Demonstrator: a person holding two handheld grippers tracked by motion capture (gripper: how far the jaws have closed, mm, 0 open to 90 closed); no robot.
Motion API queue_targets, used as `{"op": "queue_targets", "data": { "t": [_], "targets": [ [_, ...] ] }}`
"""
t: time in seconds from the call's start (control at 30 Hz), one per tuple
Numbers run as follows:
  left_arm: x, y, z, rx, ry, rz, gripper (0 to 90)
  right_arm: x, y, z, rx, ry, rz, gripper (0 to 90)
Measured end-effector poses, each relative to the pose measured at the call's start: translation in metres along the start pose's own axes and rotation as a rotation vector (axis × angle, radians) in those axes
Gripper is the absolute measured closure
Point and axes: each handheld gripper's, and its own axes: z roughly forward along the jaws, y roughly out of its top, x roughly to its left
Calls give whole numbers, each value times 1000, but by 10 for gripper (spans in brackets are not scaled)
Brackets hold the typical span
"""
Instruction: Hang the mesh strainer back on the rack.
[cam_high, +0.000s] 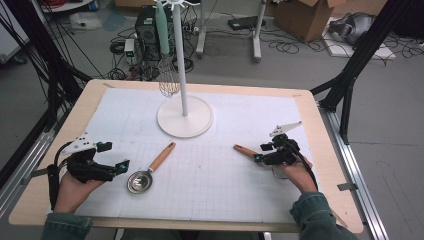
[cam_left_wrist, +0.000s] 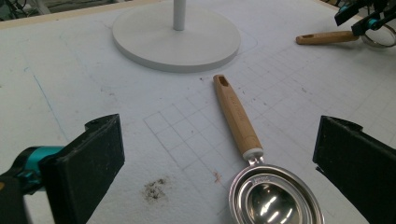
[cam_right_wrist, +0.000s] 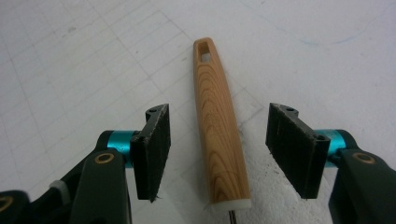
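Inspector A: We find the jaws of the right gripper spread, straddling the tapered wooden handle with a hanging slot without touching it; it lies flat on the white gridded mat, right of centre.

Inspector B: The left gripper also stands wide apart, over the wooden-handled steel strainer spoon.

Inspector A: We advise centring the right pads on the handle's thicker part before pinching, level with the grain.

Inspector B: Agreed; the white stand with a hanging whisk is well apart.
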Motion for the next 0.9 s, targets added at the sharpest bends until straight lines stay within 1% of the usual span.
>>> {"op": "queue_targets", "data": {
  "t": [0.2,0.27,0.33,0.37,0.43,0.57,0.6,0.77,0.9],
  "targets": [
    [-2,1,0,-3,4,4,25,-1,-5,5,32,-3,-6,432],
    [-3,1,0,-3,5,5,25,-1,-7,6,43,-3,-17,448],
    [-4,2,1,-5,4,7,25,-1,-9,7,53,-4,-16,465],
    [-4,2,1,-3,3,8,25,-1,-9,7,54,-6,-25,476],
    [-4,2,1,-2,3,9,25,0,-10,8,66,-8,-24,491],
    [-4,1,2,0,4,8,25,0,-11,9,69,-9,-44,533],
    [-4,1,2,1,3,6,25,0,-11,8,74,-11,-41,540],
    [-5,1,2,-2,2,4,25,3,-11,9,102,-12,-68,584],
    [-5,2,2,3,1,10,25,4,-11,8,114,-27,-87,641]
  ]
}}
